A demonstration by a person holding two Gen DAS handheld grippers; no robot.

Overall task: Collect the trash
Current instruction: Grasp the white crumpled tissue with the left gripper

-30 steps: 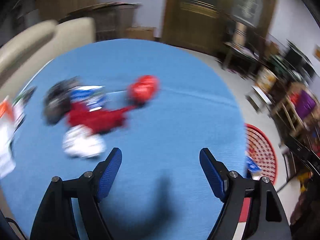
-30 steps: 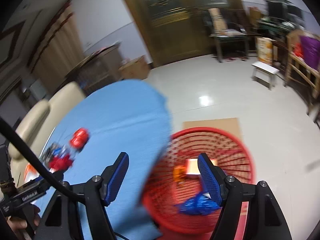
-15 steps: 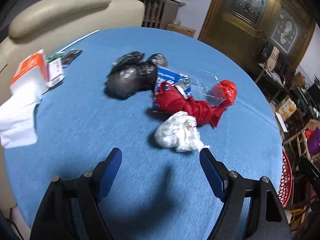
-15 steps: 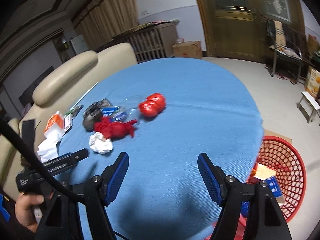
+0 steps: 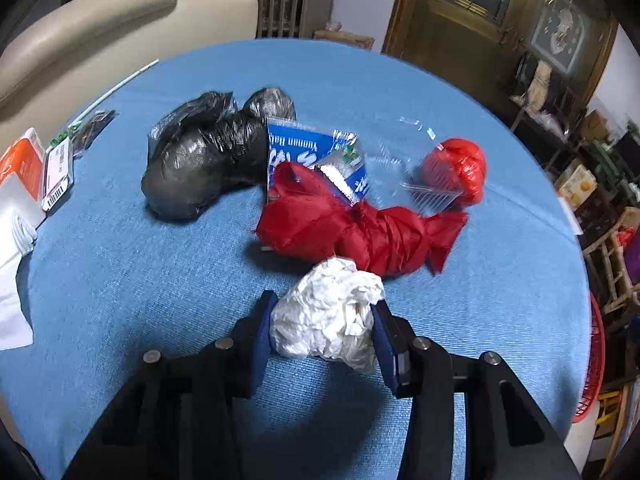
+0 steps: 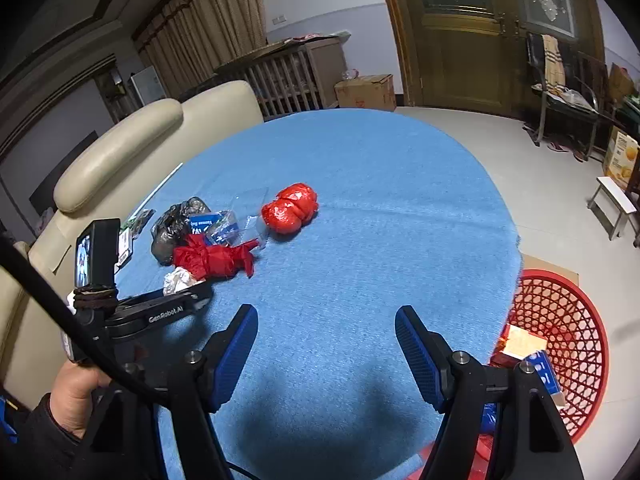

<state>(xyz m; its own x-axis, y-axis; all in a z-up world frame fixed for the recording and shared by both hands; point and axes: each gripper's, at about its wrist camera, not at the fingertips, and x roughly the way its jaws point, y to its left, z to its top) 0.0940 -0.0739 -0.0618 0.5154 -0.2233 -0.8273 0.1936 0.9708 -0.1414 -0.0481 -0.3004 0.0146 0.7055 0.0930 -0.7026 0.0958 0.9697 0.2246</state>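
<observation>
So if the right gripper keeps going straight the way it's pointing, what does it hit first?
Probably nothing at first: the right gripper, jaws open, faces bare blue tablecloth. The red plastic bundle lies left of that line, though depth is hard to judge.

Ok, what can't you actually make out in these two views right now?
- Left wrist: whether the fingers truly clamp the white wad; it covers the pads.
- Left wrist: the blue packet, partly under the red bag.
- Right wrist: the red basket contents, cut off by the right gripper and table.
</observation>
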